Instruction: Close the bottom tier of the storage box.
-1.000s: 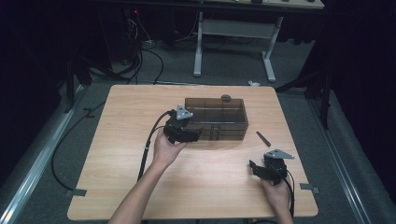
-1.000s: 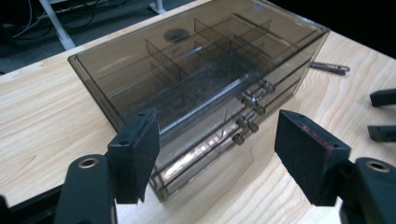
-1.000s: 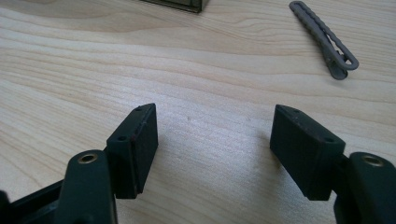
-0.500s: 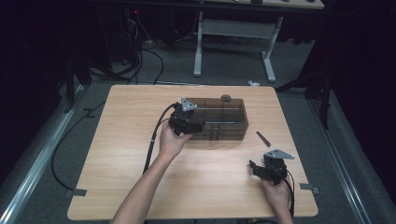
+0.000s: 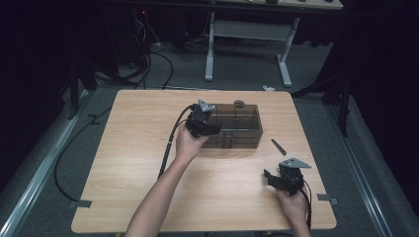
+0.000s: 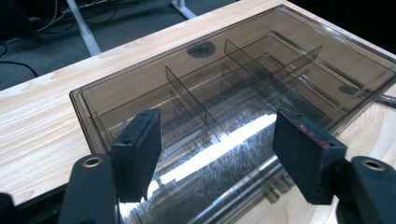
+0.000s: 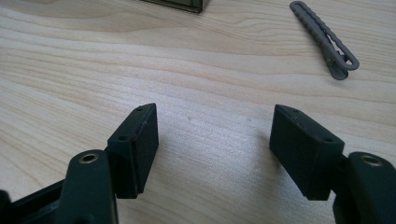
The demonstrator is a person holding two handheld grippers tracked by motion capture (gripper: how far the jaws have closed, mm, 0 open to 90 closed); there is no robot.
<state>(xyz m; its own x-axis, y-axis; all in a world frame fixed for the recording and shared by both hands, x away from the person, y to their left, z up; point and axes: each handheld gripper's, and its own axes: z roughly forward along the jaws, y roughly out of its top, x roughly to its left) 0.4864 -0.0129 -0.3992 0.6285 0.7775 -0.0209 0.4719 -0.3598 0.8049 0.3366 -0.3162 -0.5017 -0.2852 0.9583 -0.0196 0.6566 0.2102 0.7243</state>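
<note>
Now the left gripper hangs over the near left corner of a smoky see-through box that stands on the wooden surface, toward its far middle. In the left gripper view its jaws stand spread, one on each side of the box's closed lid, with the pads above the plastic and not pressing on it; nothing is pinched between them. Through the lid, thin dividers split the box into several compartments, and a bright glare runs across the near part. A small round dark thing sits at the far edge of the box; whether it lies on the lid or behind it I cannot tell.

The right gripper rests low near the right front corner of the surface, well apart from the box. In the right gripper view its jaws are spread wide over bare wood with nothing between them. A slim grey hair clip lies on the surface ahead of it and to the right, apart from both the gripper and the box; in the high view the same clip lies just off the box's near right corner.
</note>
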